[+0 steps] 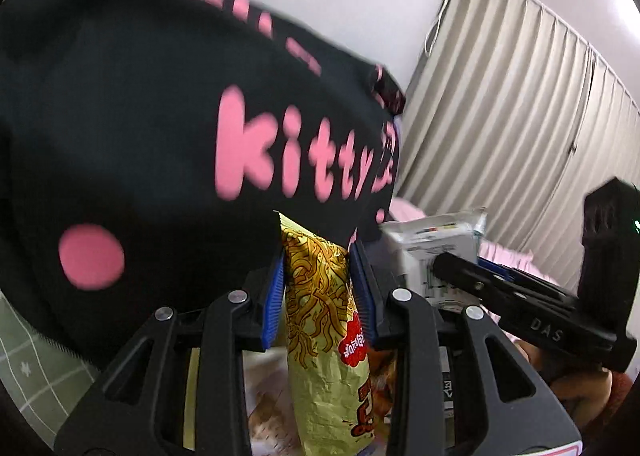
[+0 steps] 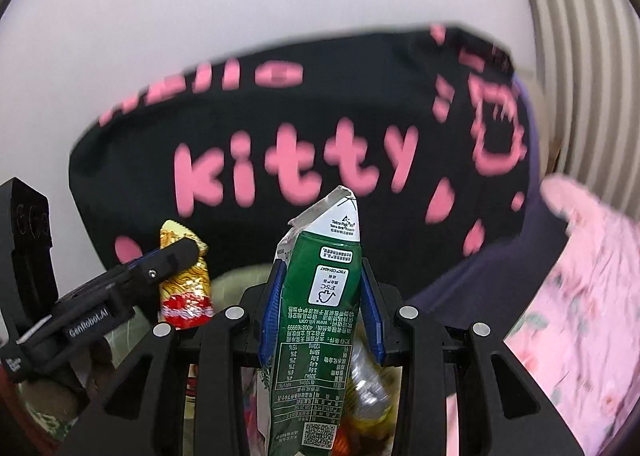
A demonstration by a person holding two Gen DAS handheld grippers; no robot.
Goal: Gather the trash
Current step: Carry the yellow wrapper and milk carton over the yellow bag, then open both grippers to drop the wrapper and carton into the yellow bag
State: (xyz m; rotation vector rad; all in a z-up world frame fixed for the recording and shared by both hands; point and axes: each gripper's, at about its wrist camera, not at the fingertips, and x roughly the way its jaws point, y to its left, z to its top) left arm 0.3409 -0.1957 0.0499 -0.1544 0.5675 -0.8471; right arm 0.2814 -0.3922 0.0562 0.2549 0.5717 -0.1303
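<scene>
The left gripper point(image 1: 317, 288) clamps a snack packet point(image 1: 320, 320); the right gripper point(image 2: 318, 296) clamps a green carton point(image 2: 316, 316). A black bag point(image 2: 280, 143) lies at twelve o'clock, curtains point(image 1: 500, 95) at two.

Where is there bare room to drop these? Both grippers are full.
No bare surface shows. The black bag fills the view ahead; under the snack wrapper and carton lies more trash. Pink bedding crowds the right.
</scene>
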